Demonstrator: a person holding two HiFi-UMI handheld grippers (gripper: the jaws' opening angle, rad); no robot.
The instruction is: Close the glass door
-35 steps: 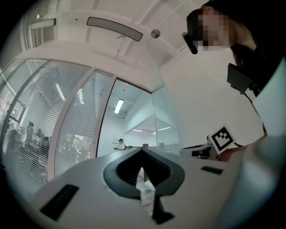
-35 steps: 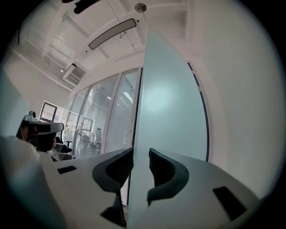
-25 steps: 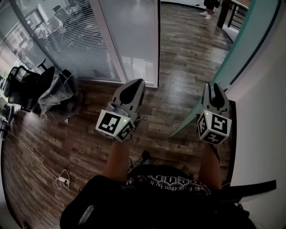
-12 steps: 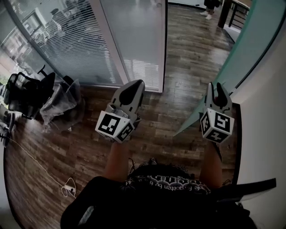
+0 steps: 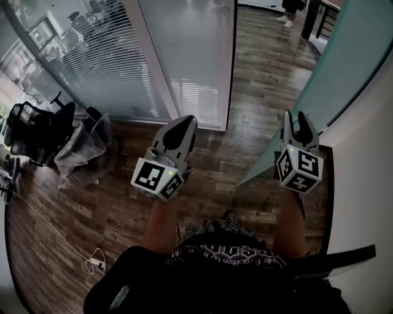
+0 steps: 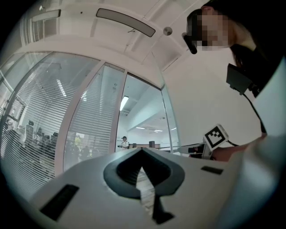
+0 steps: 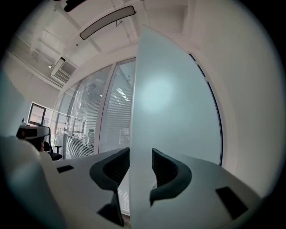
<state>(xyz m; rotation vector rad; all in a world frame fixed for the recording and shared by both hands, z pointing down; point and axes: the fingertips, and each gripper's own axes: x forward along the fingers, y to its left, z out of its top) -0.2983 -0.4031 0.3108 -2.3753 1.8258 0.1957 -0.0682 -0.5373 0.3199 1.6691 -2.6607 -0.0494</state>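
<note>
The tall frosted pale-green glass door (image 5: 344,55) is standing ajar at the right of the scene, running from the far right corner down to the near right, close beside the white wall (image 5: 368,178). The right tool (image 5: 295,116) is pointing level at the door's near edge. Its jaws have just been opening and are now standing wide apart, with the edge of the pane between them (the right gripper view is showing the glass rising straight up through the gap). The pads are not visibly pressing on it.

The left tool (image 5: 186,121) is hanging in the air to the left of the door, well apart from it, over the dark wood-plank floor (image 5: 258,80). Its jaws are lying together with nothing between them.

Beyond the left tool, a frosted glass panel with a dark edge (image 5: 196,49) is standing upright, and to its left a glass partition with white slatted blinds (image 5: 98,67) is stretching away. At the far left, black office chairs (image 5: 34,129) are sitting beside a bundle in clear plastic wrap (image 5: 83,150). A white cable with a plug block (image 5: 95,264) is lying on the floor at the near left. A person's legs (image 5: 290,9) are showing at the far end of the room.
</note>
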